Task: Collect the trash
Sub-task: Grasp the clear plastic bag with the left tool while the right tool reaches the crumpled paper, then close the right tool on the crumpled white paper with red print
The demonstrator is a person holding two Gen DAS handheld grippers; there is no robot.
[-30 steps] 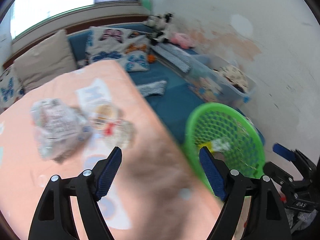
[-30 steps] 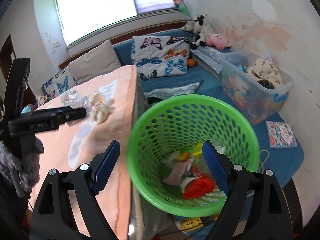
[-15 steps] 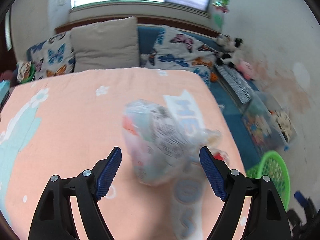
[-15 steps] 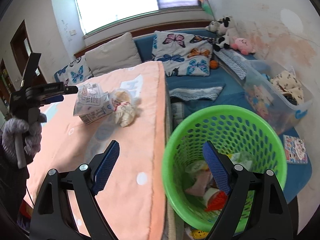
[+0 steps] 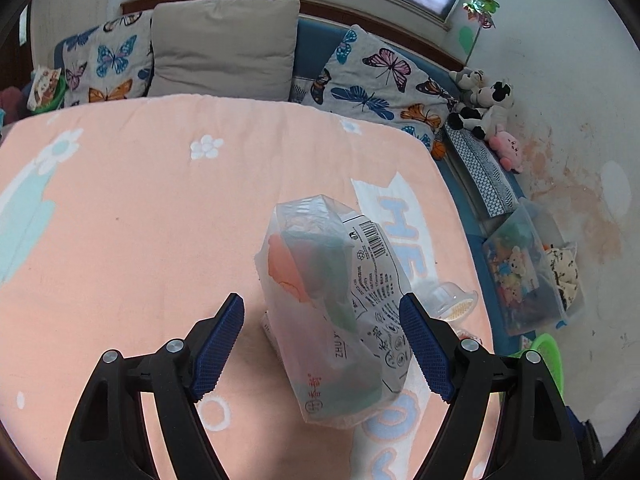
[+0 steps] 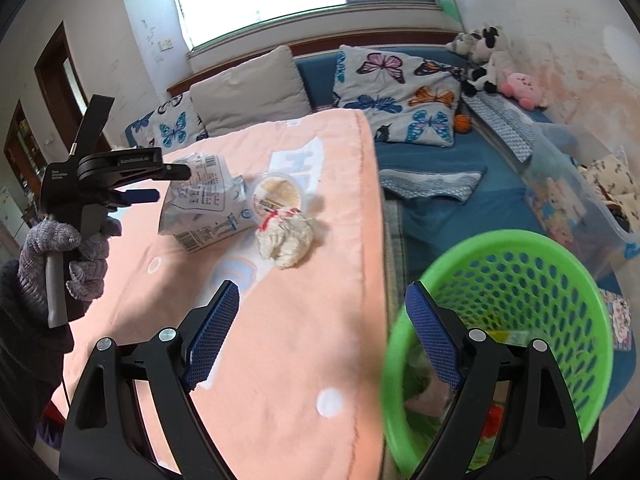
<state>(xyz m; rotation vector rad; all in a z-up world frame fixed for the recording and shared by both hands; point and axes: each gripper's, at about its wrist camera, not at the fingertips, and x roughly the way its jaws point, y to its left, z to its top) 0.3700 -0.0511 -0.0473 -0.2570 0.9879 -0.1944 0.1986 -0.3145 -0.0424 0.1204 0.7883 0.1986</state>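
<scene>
A crumpled clear plastic bag (image 5: 340, 312) with printed text lies on the peach blanket (image 5: 140, 220); it also shows in the right wrist view (image 6: 200, 204). My left gripper (image 5: 322, 344) is open, its jaws either side of the bag's near end, and is seen from the side in the right wrist view (image 6: 160, 184). Beside the bag lie a round plastic lid (image 6: 278, 192) and a crumpled white tissue (image 6: 286, 240). My right gripper (image 6: 322, 336) is open and empty above the blanket's edge. The green basket (image 6: 560, 280) holds trash at the right.
Butterfly pillows (image 6: 400, 92) and a beige cushion (image 5: 224, 44) line the back. A clear storage bin (image 6: 580, 200) and plush toys (image 6: 492, 64) sit by the right wall. A blue mat (image 6: 440, 208) lies between bed and wall.
My left gripper has swung from the basket side to the bag and closed in on it. My right gripper has shifted left, away from over the basket.
</scene>
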